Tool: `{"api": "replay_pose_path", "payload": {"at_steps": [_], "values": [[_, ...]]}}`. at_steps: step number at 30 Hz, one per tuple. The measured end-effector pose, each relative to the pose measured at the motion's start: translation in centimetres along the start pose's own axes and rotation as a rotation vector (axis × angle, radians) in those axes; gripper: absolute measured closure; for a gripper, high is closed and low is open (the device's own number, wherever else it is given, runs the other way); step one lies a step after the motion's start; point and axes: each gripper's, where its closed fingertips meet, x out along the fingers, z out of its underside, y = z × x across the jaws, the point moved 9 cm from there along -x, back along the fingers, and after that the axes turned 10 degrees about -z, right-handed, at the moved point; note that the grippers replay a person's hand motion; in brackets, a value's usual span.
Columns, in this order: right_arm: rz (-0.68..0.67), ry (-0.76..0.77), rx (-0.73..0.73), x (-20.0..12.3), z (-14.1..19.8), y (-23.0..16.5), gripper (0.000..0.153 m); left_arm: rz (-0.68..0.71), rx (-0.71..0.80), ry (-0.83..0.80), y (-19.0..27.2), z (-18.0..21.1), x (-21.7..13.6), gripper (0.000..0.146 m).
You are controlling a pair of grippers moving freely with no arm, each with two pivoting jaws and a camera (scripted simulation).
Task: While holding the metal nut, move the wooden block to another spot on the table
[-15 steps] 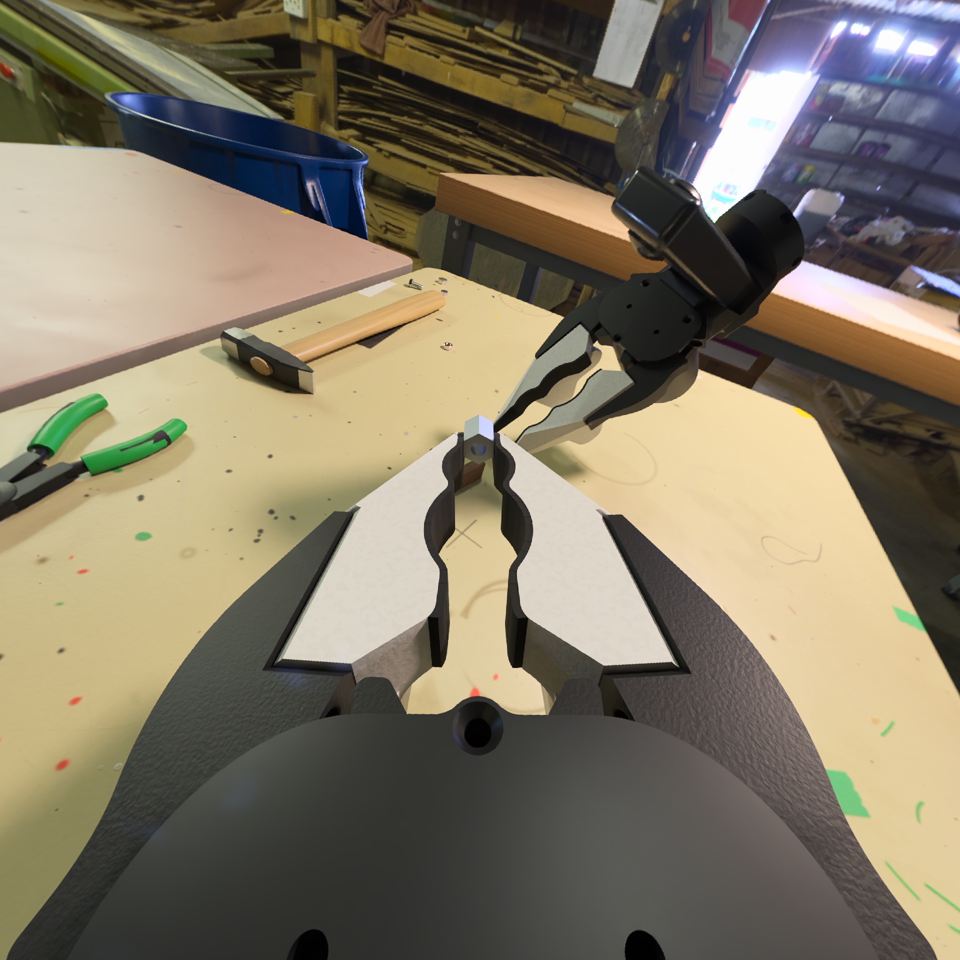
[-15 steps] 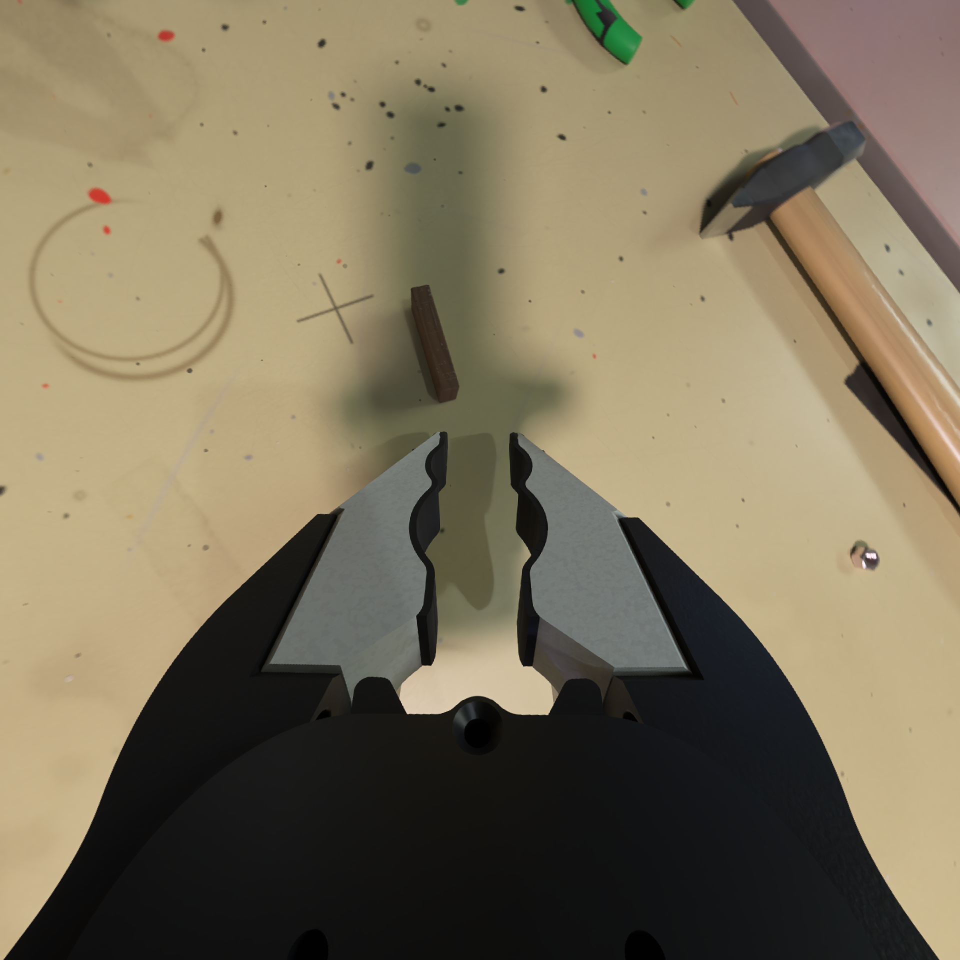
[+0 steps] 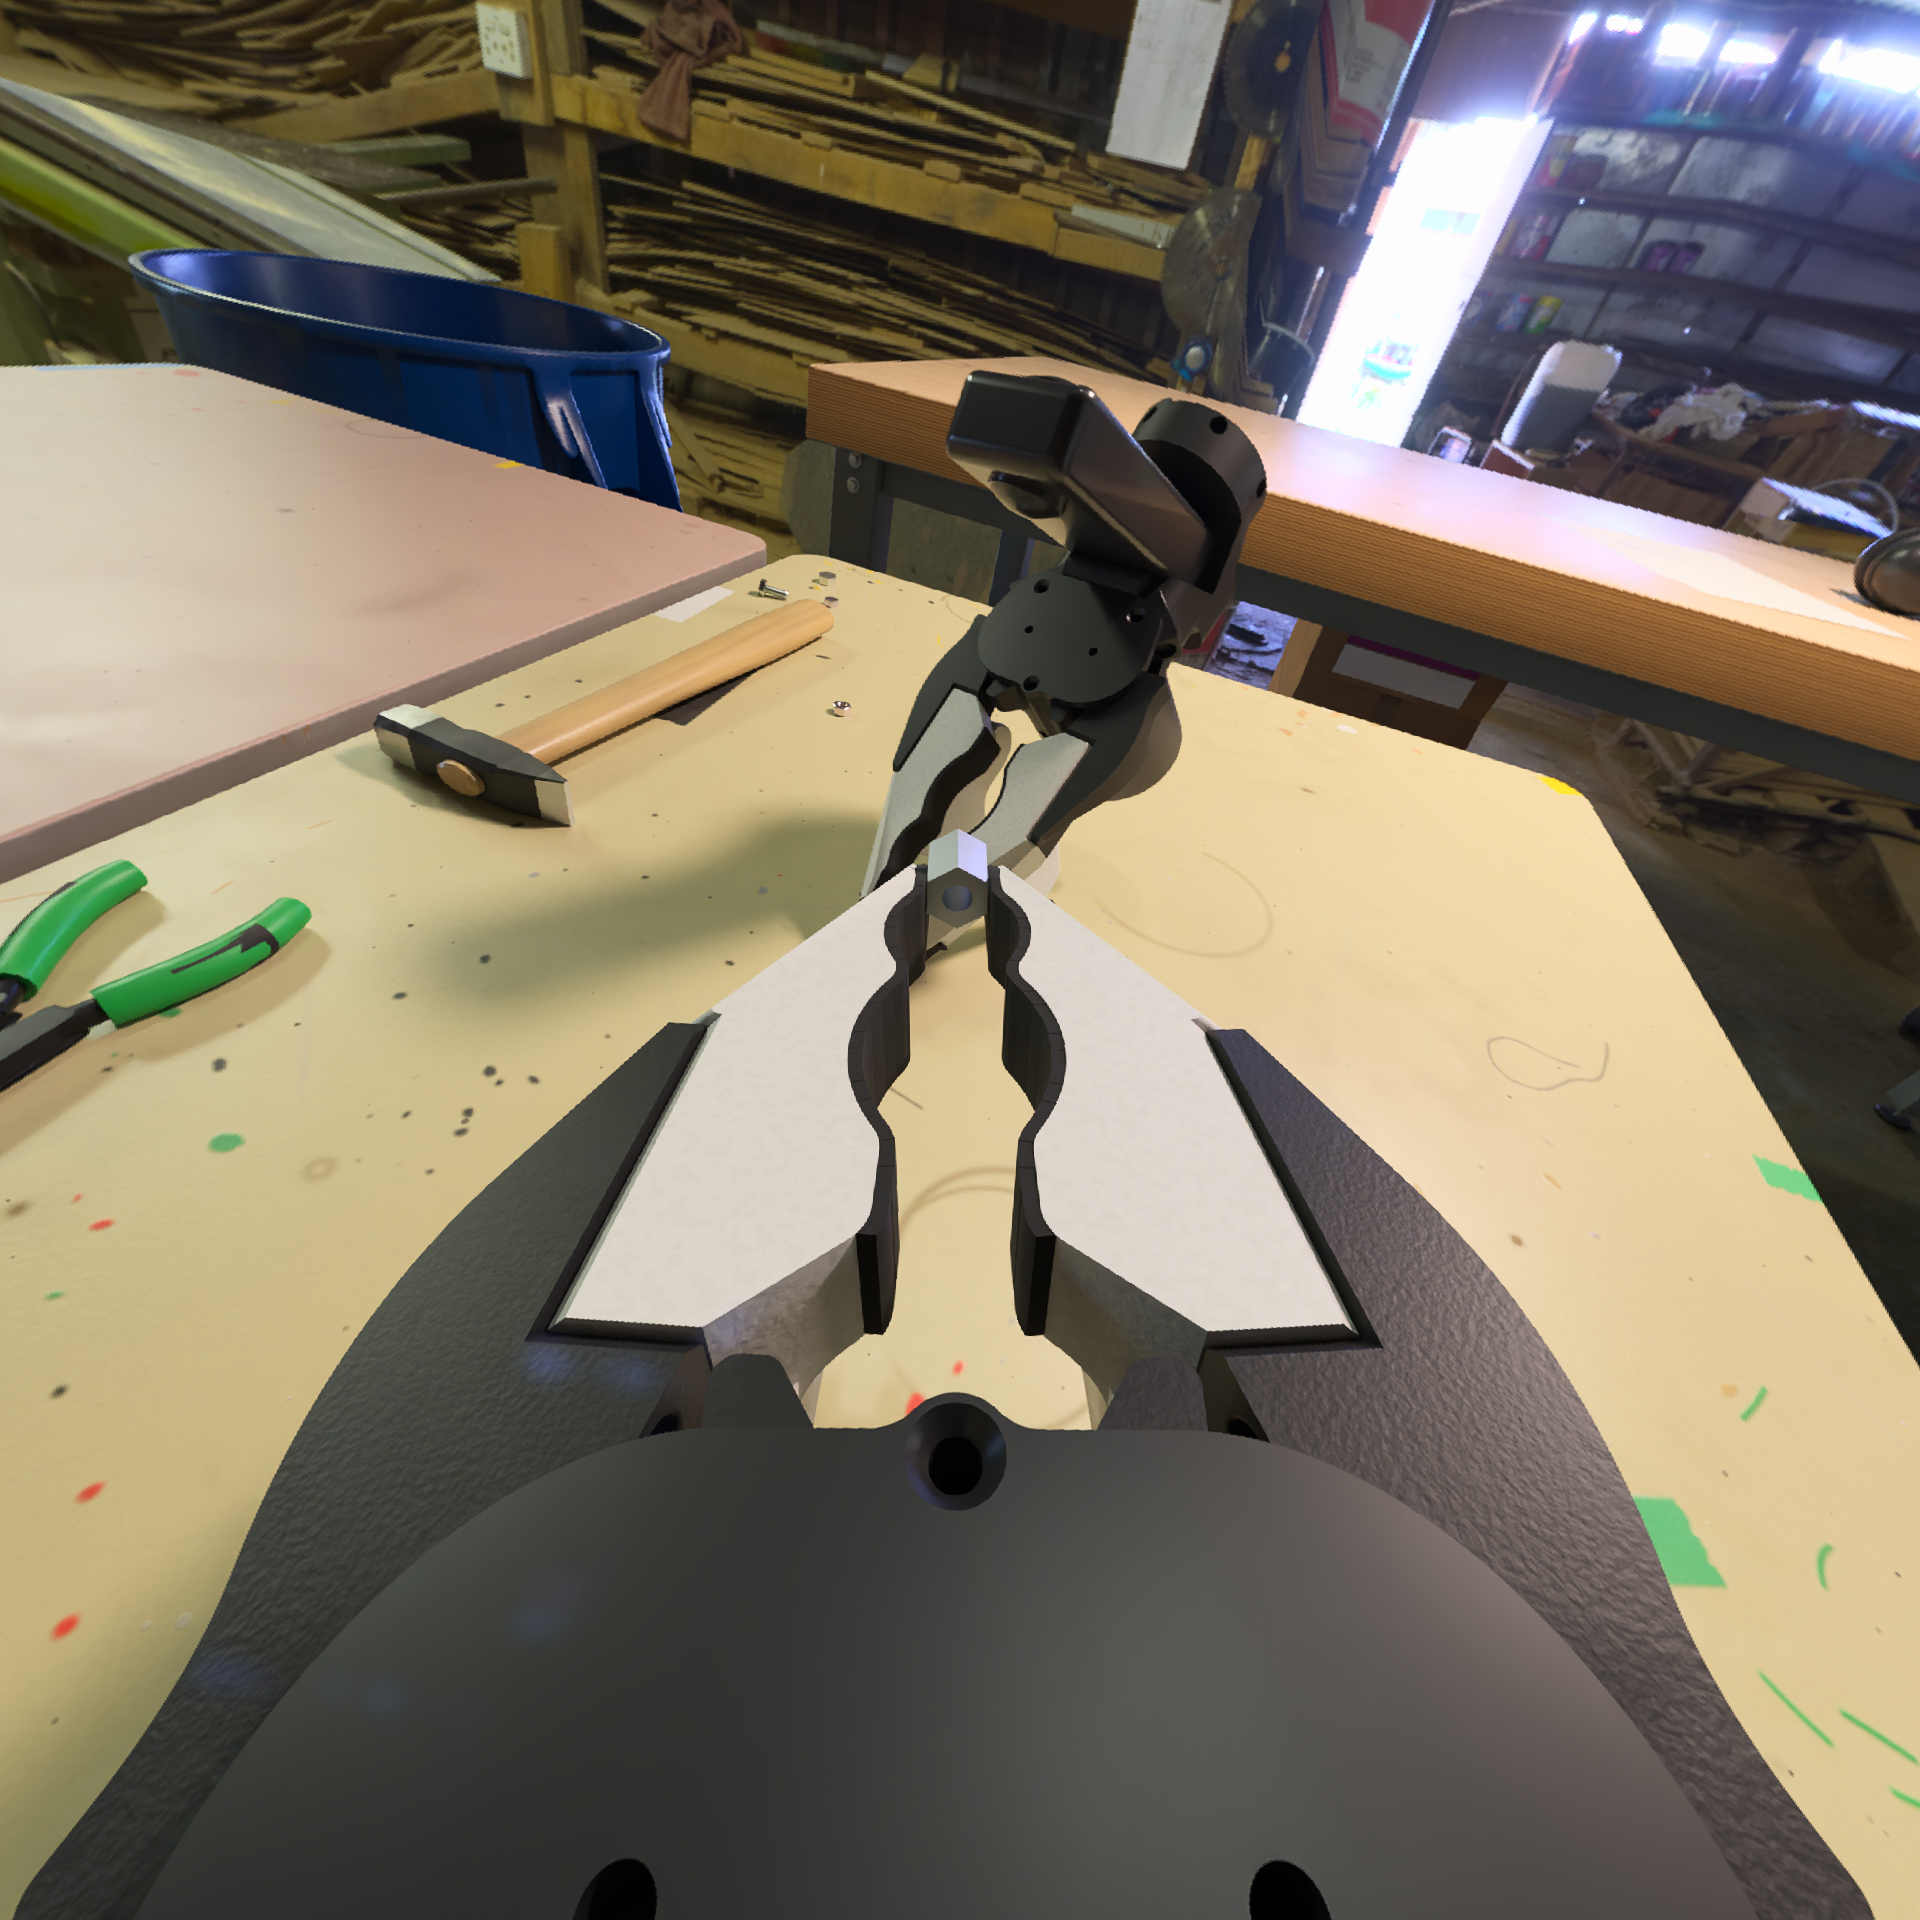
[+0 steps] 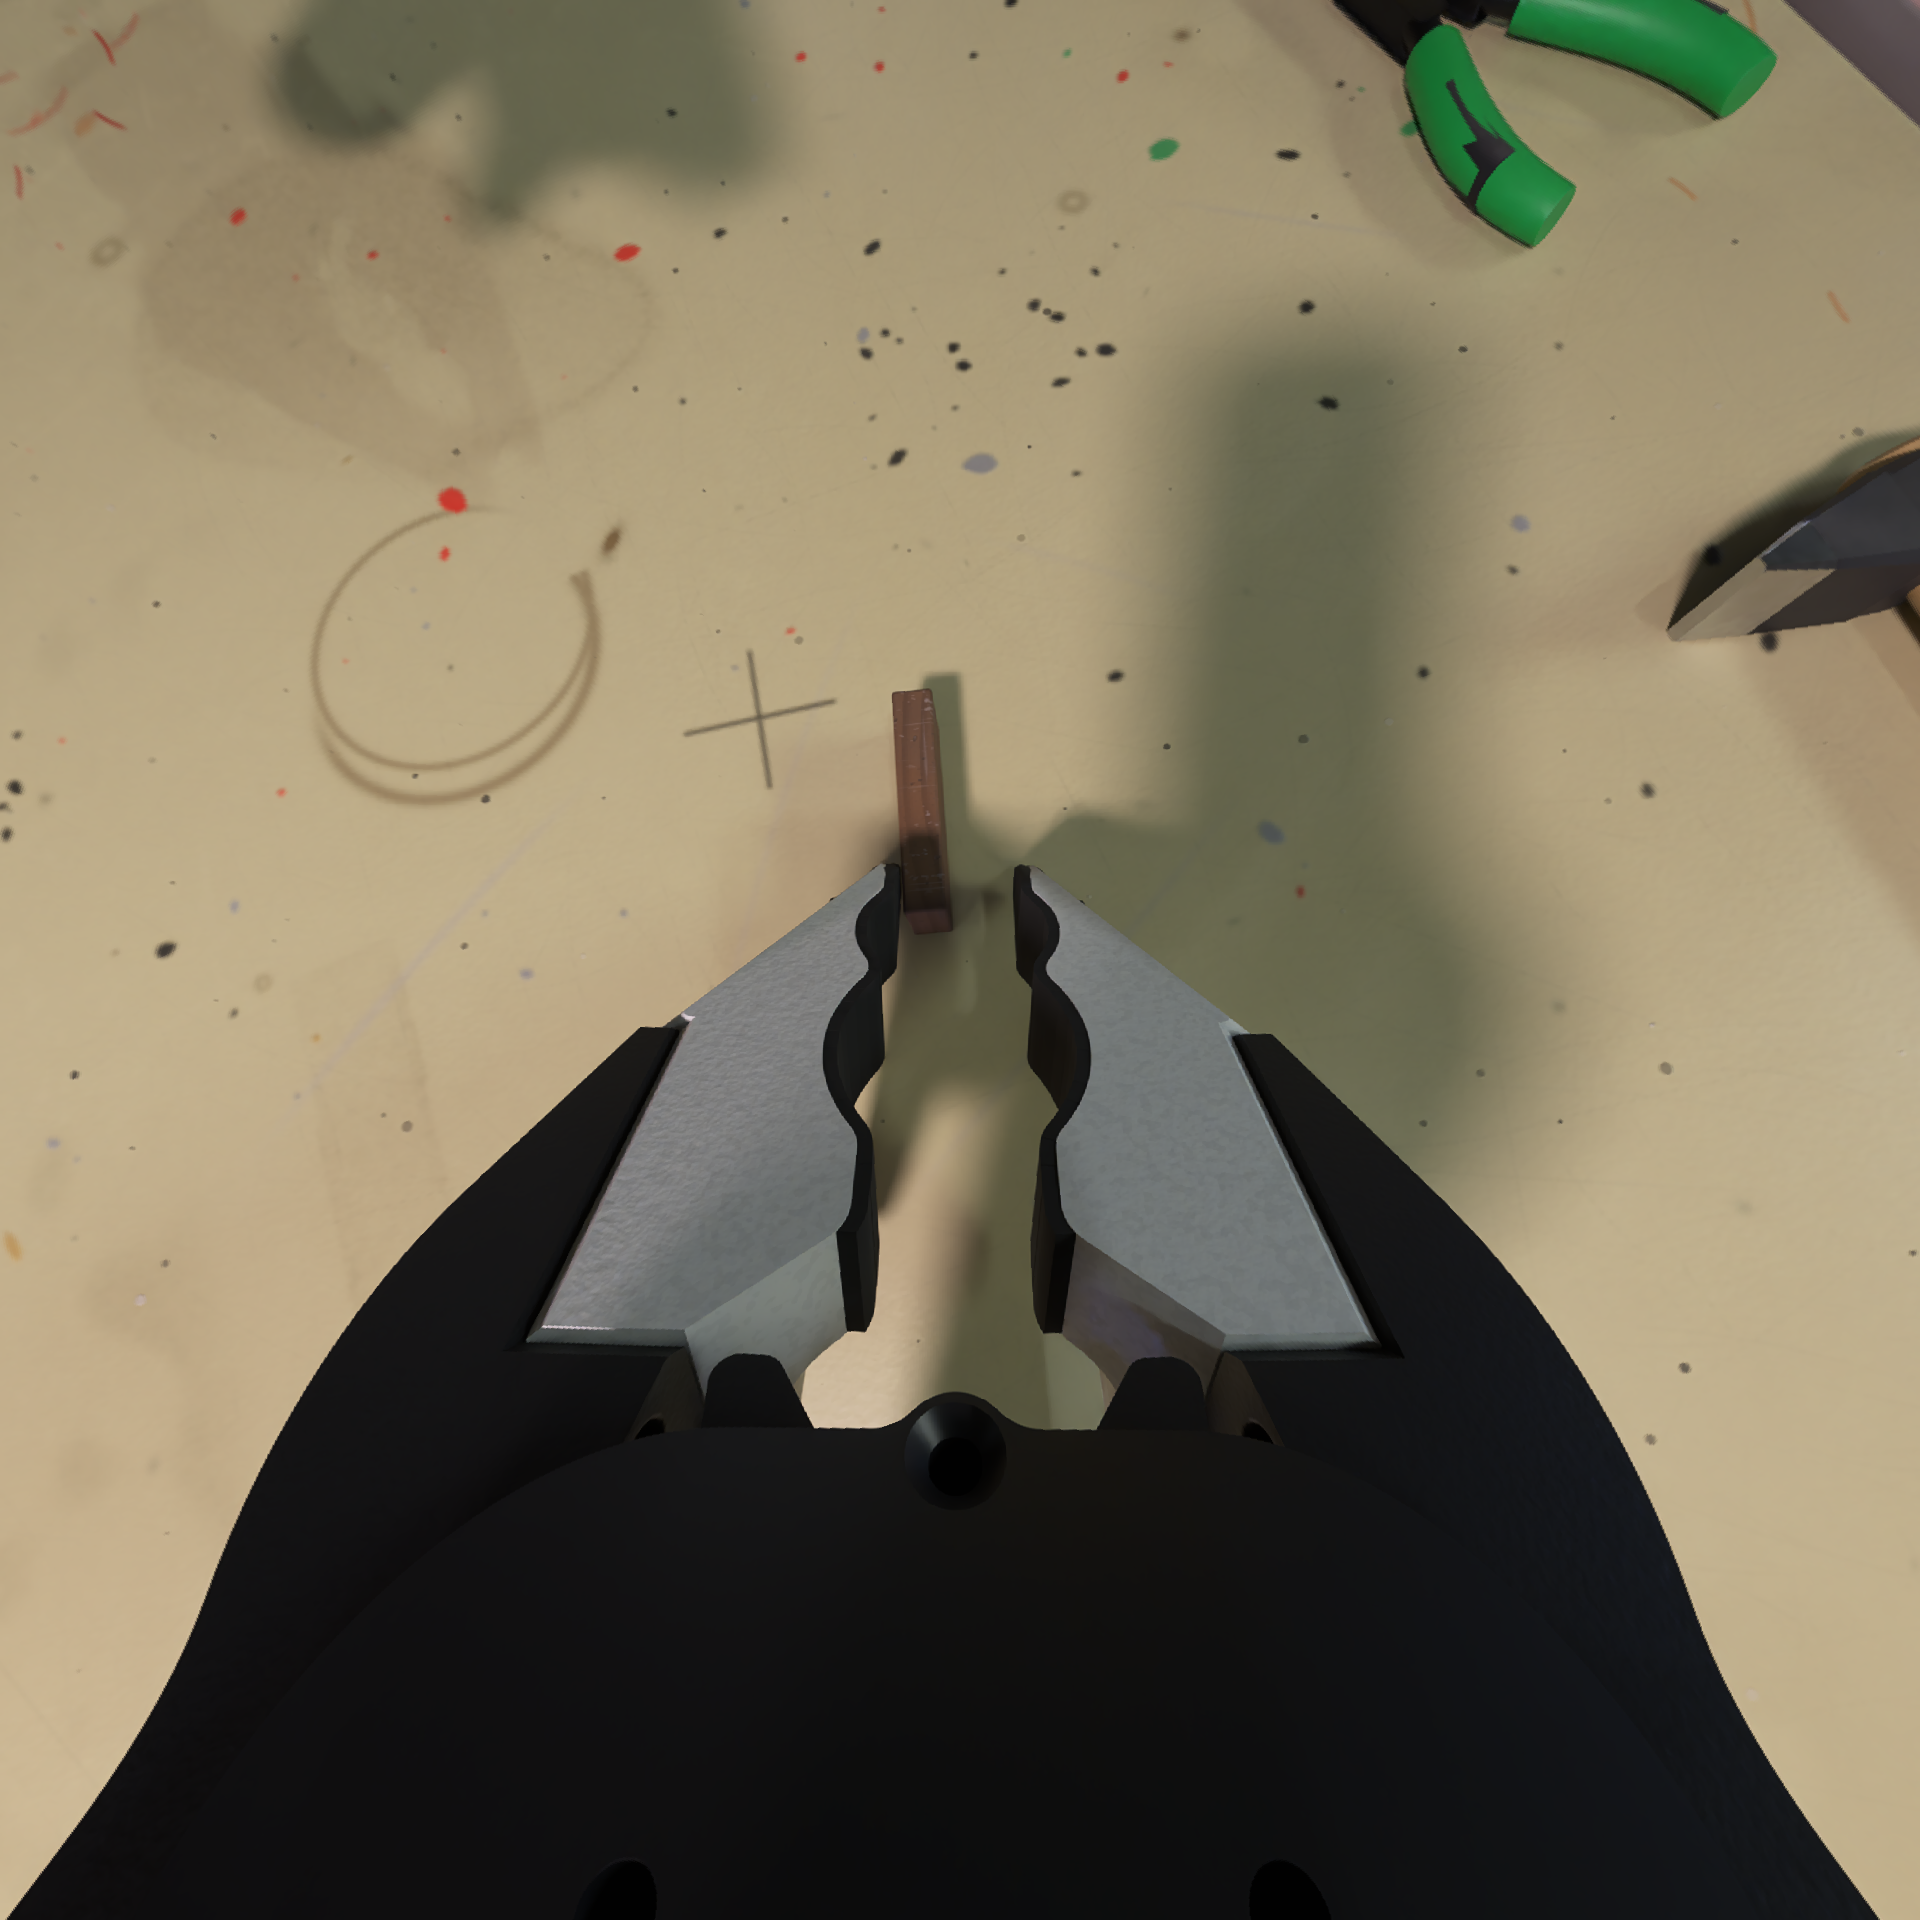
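My left gripper (image 3: 956, 896) is shut on a small silver metal nut (image 3: 957, 881), held at its fingertips above the tan table (image 3: 1351, 1039). My right gripper (image 4: 956, 883) is open and low over the table. The near end of the thin dark wooden block (image 4: 918, 800) lies between its fingertips, close against the left finger (image 4: 873, 914). The block lies on the table and points straight away from the gripper. In the left wrist view the right gripper (image 3: 966, 805) tilts down just beyond the nut, and the block is hidden behind my fingers.
A hammer (image 3: 582, 717) lies at the left back, its head showing in the right wrist view (image 4: 1787, 582). Green-handled pliers (image 3: 156, 966) lie at the left, also in the right wrist view (image 4: 1538, 125). A pink board (image 3: 260, 582) and a blue bin (image 3: 416, 353) stand behind. A small loose nut (image 3: 840, 710) lies near the hammer.
My right gripper has moved forward and turned, so the block's near end now sits between its fingertips. It also stands more upright. The left gripper still holds the nut.
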Motion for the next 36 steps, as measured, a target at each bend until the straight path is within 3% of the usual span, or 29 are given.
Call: {"api": "replay_pose_path", "payload": {"at_steps": [5,14,20,32,36], "values": [[0.058,-0.079,-0.076,0.5,-0.6,0.1,0.124,0.007,0.023,0.002,0.3,0.0,0.0,0.136],[0.0,-0.159,-0.093,0.5,-1.4,-0.3,0.132,-0.023,0.055,0.012,0.1,-0.2,-0.2,0.136],[0.008,-0.183,-0.092,1.1,-2.3,-0.8,0.113,-0.041,0.072,0.015,0.0,-0.3,-0.3,0.136],[0.027,-0.187,-0.061,1.9,-2.5,-0.7,0.113,-0.041,0.118,0.015,0.5,-0.3,-0.2,0.136],[0.048,-0.184,-0.096,2.0,-2.4,-0.9,0.124,-0.04,0.123,0.015,0.6,-0.3,-0.2,0.136]]}}
